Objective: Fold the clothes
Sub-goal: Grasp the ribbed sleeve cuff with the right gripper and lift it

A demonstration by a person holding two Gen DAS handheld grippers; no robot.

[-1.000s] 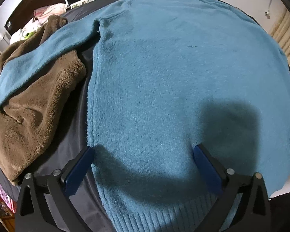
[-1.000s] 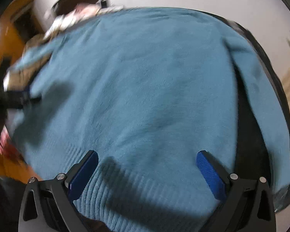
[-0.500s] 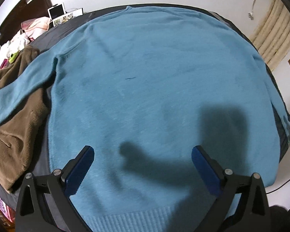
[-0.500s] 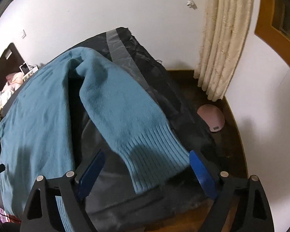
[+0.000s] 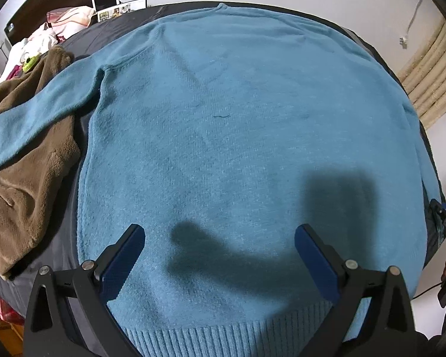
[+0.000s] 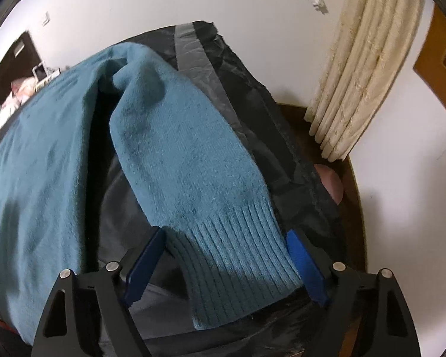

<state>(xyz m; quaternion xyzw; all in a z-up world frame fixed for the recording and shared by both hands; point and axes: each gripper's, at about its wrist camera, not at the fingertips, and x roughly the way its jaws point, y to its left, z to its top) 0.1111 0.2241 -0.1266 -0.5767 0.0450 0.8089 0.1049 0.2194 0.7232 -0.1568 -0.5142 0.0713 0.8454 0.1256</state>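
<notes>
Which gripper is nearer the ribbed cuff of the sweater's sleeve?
Right. The right gripper straddles the ribbed cuff, fingers open. The left gripper hovers open over the sweater body.

The left wrist camera looked down from close above the hem end of the sweater [image 5: 229, 136], facing its collar at frame top. The right wrist camera sat low and close behind the ribbed cuff [image 6: 238, 253], facing the curtain [image 6: 359, 68] at upper right. Both views shared the sweater's body, at left in the right view.
</notes>
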